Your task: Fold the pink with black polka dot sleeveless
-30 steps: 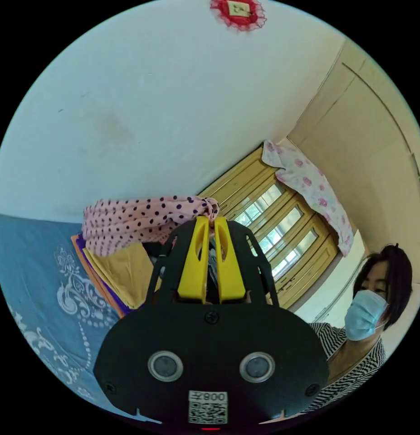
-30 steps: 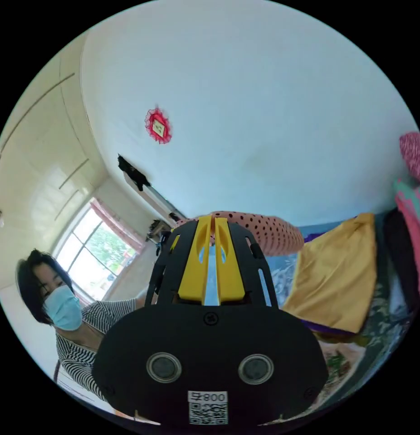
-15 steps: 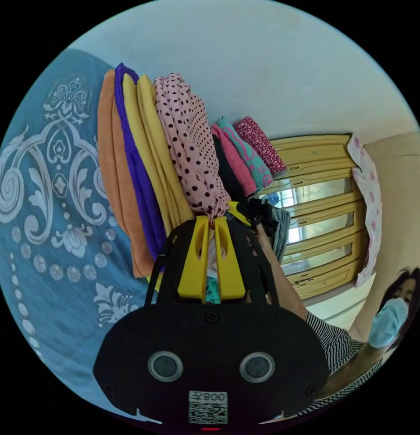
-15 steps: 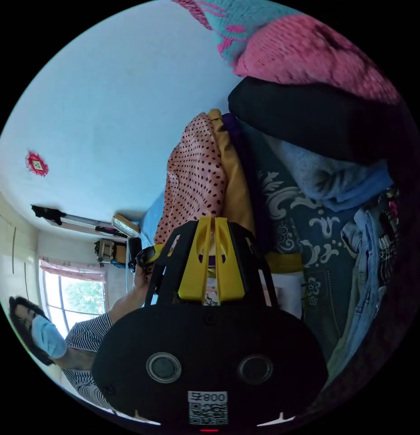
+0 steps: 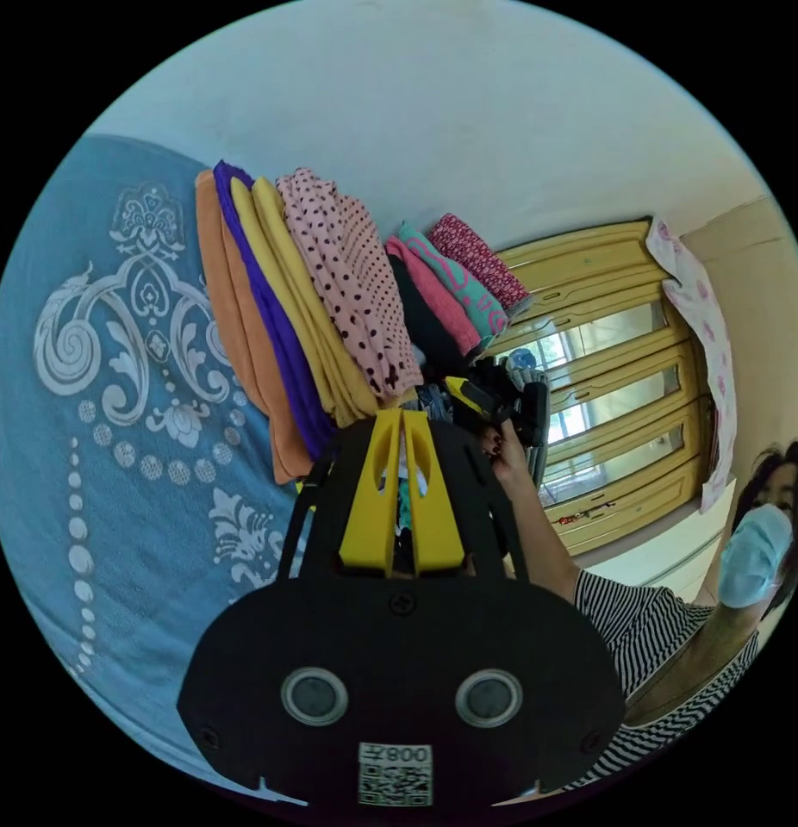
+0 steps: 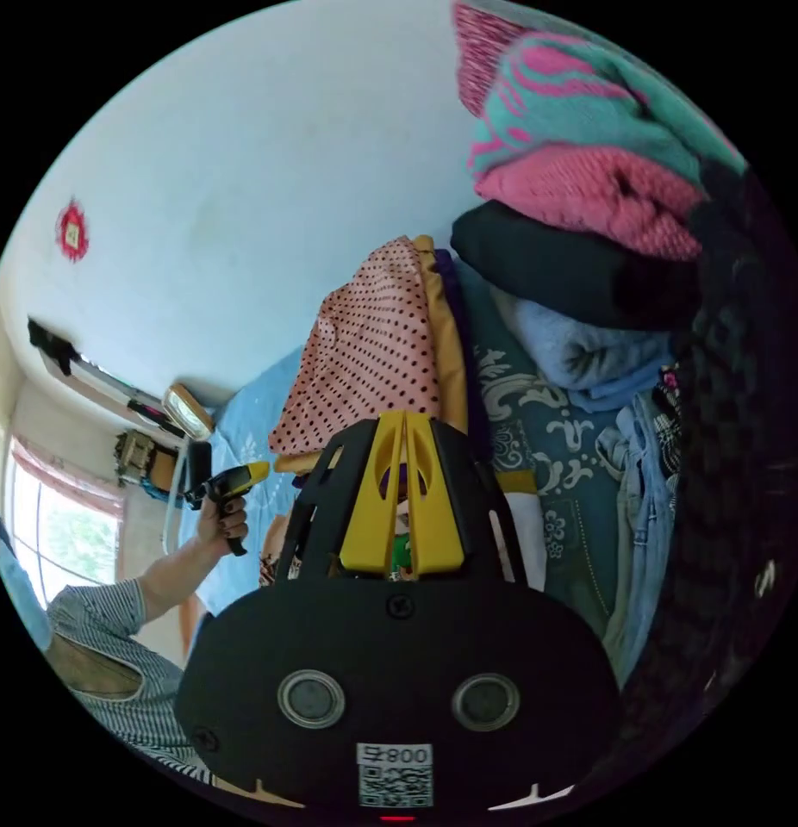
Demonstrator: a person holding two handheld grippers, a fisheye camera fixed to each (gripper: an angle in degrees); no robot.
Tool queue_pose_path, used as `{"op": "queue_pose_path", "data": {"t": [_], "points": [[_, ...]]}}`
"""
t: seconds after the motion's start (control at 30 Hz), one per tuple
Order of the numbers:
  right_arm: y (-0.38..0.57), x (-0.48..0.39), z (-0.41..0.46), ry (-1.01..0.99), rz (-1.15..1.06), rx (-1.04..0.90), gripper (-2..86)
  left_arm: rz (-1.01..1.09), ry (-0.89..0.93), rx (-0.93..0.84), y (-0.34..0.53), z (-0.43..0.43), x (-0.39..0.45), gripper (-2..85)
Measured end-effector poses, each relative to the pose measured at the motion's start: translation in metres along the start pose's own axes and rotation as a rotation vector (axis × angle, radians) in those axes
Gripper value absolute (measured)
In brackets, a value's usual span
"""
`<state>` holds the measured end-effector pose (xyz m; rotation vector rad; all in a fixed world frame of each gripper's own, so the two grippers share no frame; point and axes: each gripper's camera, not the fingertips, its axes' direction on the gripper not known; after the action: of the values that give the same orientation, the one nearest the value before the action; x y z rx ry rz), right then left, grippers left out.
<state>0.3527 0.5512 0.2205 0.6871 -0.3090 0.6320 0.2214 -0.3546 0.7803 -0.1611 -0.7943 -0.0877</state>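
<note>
Left gripper (image 5: 402, 415): I see my yellow plastic jaws pressed together at the tips, nothing between them, just short of the pile's edge.
Right gripper (image 6: 404, 417): my jaws meet at the tips too, empty, pointing at the dotted cloth's lower edge.
Pink top (image 5: 352, 280): thin, soft fabric with small black dots, folded flat and lying outermost on the pile of folded clothes; in the right gripper view (image 6: 373, 353) it forms a smooth rounded slab.
Pile beneath: mustard cloth (image 5: 300, 301), a purple layer (image 5: 274, 319), then orange cloth (image 5: 235, 301), all flat slabs.
Bedspread (image 5: 97, 388): blue, woven with pale scrolls.
Neighbouring stack: chunky pink knit (image 6: 589, 194), teal knit (image 6: 580, 95), black fabric (image 6: 554, 267).
</note>
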Motion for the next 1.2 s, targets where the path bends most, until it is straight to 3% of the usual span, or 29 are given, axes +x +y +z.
{"op": "queue_pose_path", "data": {"t": [0.13, 0.33, 0.43, 0.6, 0.8, 1.03, 1.2], "points": [[-0.012, -0.062, 0.008, 0.185, -0.166, -0.035, 0.1, 0.075, -0.018, 0.036, -0.009, 0.008, 0.032, 0.2], [-0.033, -0.072, 0.061, 0.324, -0.124, -0.291, 0.0, 0.051, -0.231, -0.075, -0.016, 0.047, 0.046, 0.2], [-0.033, -0.087, 0.038, 0.322, -0.124, -0.246, 0.0, 0.01, -0.134, -0.02, -0.002, 0.045, 0.051, 0.2], [-0.005, -0.13, -0.042, 0.262, -0.203, -0.073, 0.0, 0.13, -0.106, -0.037, 0.044, 0.026, 0.085, 0.2], [0.109, -0.21, -0.139, 0.223, -0.324, 0.064, 0.0, 0.269, -0.425, -0.25, 0.16, -0.002, 0.13, 0.1], [0.218, -0.271, -0.175, 0.439, -0.225, 0.062, 0.4, 0.197, -0.793, -0.532, 0.309, 0.02, 0.141, 0.2], [0.213, -0.298, -0.204, 0.35, -0.184, 0.079, 1.8, 0.232, -0.873, -0.467, 0.352, 0.031, 0.152, 0.2]]}}
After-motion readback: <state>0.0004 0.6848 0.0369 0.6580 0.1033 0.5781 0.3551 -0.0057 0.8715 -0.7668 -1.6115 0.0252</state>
